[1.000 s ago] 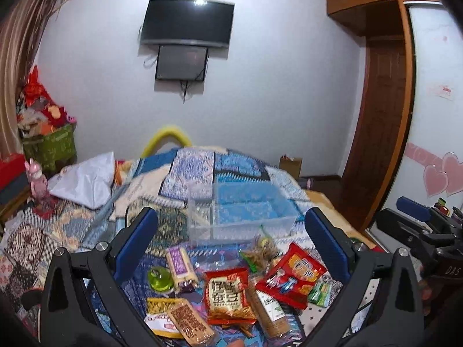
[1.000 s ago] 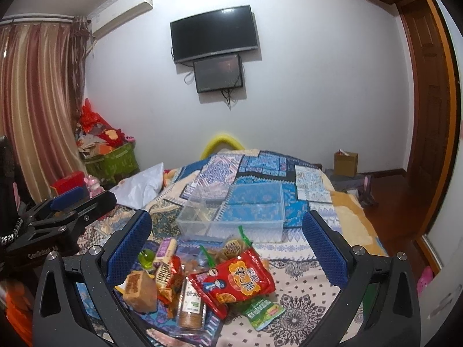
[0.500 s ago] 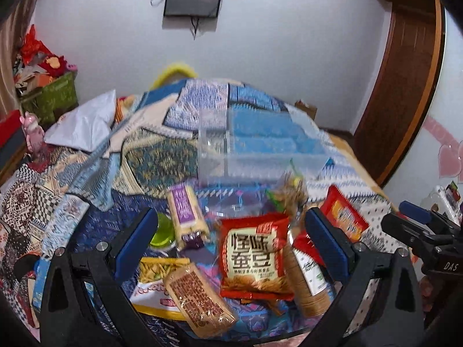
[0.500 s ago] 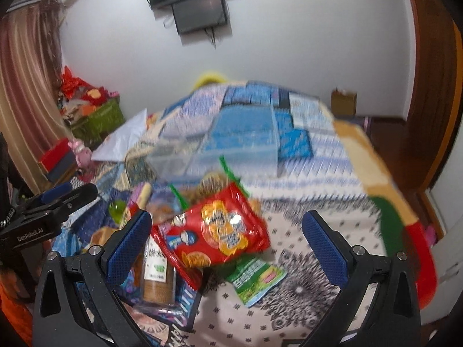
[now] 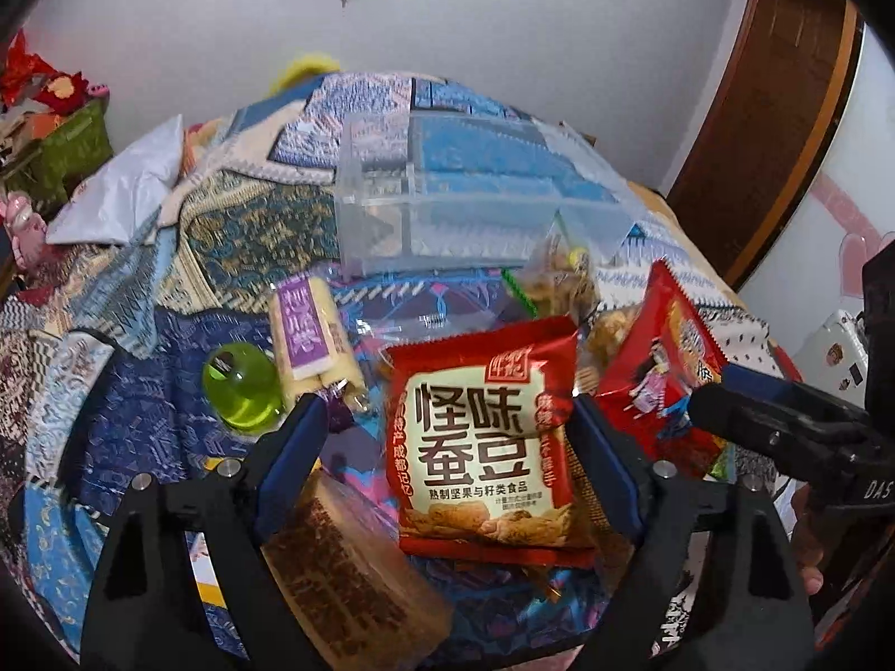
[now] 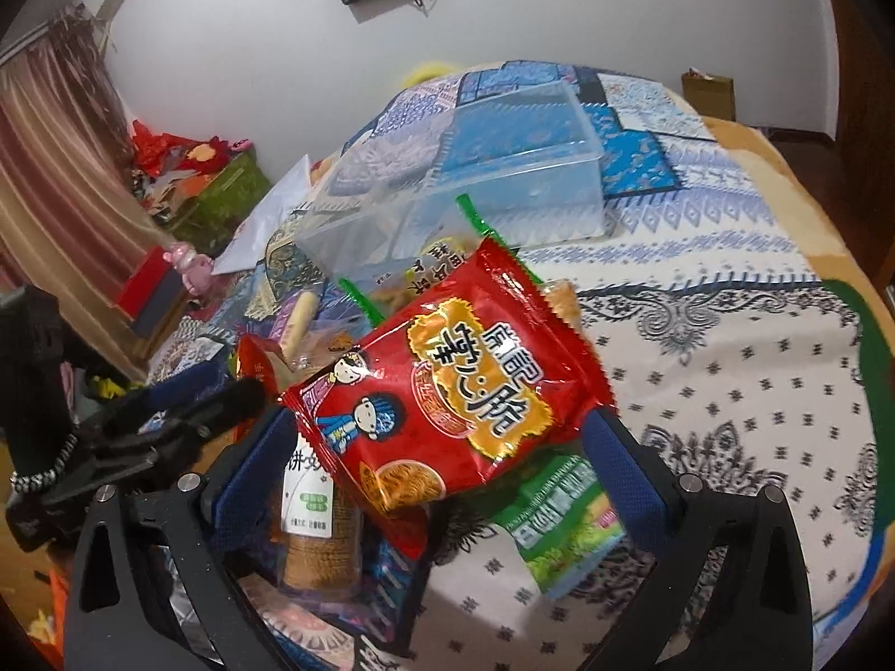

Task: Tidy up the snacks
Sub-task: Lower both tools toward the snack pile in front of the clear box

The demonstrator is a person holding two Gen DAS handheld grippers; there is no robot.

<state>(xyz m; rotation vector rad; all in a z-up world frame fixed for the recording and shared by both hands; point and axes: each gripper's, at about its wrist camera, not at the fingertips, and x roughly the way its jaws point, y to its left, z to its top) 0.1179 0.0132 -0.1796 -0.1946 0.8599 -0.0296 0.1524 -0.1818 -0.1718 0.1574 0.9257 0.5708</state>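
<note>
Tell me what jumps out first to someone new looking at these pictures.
A heap of snack packets on a patterned bedspread: a red bean packet between the left gripper's closing fingers, a red noodle-snack bag between the right gripper's open fingers. Behind the heap sits an empty clear plastic bin.
</note>
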